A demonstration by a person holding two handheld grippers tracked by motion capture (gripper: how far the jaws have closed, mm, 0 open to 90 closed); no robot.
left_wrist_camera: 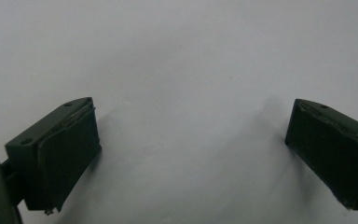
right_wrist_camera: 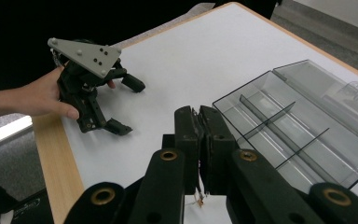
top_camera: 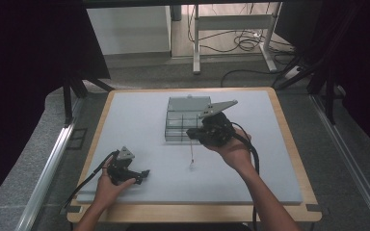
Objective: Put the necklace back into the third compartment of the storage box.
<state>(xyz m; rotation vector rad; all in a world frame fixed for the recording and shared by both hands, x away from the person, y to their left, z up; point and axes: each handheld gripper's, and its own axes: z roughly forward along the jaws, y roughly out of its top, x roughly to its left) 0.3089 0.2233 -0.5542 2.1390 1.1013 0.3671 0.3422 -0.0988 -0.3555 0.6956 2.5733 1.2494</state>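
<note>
Grey mat [top_camera: 139, 120] covering the wooden table [top_camera: 289, 139], spreading under everything. Clear plastic organiser box [top_camera: 185, 120] lying open on the far middle of the mat, dividers splitting it into compartments; in the right gripper view [right_wrist_camera: 303, 121] sitting just to the right of the jaws, its near corner close beside them but apart.

Right gripper [top_camera: 192, 136] hovering above the mat in front of the box, jaws pressing fully together on a thin dangling thing [top_camera: 192, 156], perhaps a fine chain or an earring. Hanging straight down from the jaw tips in the high view, its lower end near the mat; touching or not, impossible to tell. In the right gripper view [right_wrist_camera: 198, 198] peeking out below the closed pads, mostly hidden behind them, too small and blurred for naming exactly.

Left gripper [top_camera: 144, 174] resting low near the front left of the mat, well apart from the box. In the left gripper view [left_wrist_camera: 191, 154] jaws standing wide apart, holding nothing, bare mat between them.
</note>
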